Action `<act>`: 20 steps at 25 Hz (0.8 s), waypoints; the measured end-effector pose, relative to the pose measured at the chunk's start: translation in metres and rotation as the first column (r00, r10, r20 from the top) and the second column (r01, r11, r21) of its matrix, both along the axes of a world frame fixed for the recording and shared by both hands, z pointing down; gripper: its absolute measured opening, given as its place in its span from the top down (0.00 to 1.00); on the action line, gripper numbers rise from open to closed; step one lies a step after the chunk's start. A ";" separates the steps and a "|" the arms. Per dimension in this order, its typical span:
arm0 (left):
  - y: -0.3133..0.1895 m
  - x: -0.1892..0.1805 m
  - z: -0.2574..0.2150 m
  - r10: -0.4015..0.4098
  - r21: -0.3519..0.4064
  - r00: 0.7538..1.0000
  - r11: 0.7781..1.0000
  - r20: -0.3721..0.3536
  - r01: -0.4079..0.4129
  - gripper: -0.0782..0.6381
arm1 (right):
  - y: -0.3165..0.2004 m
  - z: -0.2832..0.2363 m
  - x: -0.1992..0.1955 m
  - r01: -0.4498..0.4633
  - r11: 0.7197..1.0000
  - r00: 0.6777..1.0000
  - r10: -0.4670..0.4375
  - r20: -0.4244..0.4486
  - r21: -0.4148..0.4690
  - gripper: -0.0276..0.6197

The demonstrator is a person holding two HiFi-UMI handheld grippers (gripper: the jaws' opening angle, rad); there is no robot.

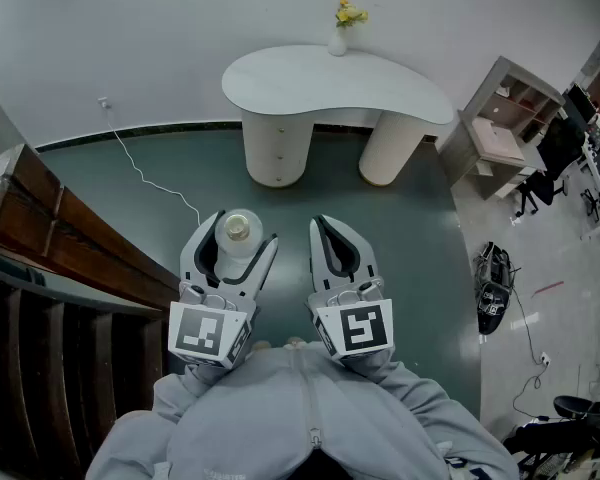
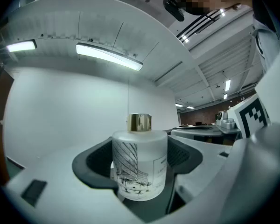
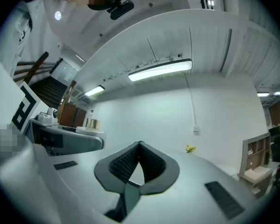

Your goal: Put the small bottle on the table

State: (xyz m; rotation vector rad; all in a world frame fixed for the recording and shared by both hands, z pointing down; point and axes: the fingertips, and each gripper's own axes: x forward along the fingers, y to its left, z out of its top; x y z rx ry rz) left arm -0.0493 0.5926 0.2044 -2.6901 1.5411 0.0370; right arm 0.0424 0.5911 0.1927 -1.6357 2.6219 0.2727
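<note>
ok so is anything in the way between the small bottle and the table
Nothing visible. The small bottle is clamped in the left tool, and only green floor lies between it and the white table. A white cable runs left of that path, and the vase stands at the tabletop's far edge.

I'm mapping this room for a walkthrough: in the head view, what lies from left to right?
Brown wooden banister, left gripper shut on small frosted white bottle, empty right gripper, pale wooden shelf unit.
</note>
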 end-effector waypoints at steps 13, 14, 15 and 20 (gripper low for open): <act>-0.030 0.042 0.001 -0.018 0.015 1.000 1.000 -0.013 0.018 0.43 | -0.034 0.002 0.041 0.034 0.999 0.999 -0.034 0.028 0.016 0.92; -0.033 0.044 0.002 -0.020 0.017 1.000 1.000 -0.015 0.020 0.43 | -0.037 0.002 0.045 0.037 0.999 0.999 -0.037 0.031 0.019 0.92; -0.035 0.047 0.002 -0.021 0.018 1.000 1.000 -0.016 0.021 0.43 | -0.040 0.003 0.047 0.039 0.999 0.999 -0.039 0.032 0.020 0.92; -0.055 0.052 0.005 -0.026 0.010 0.999 1.000 -0.019 0.026 0.43 | -0.060 0.011 0.052 0.048 0.999 0.998 -0.049 0.037 0.006 0.92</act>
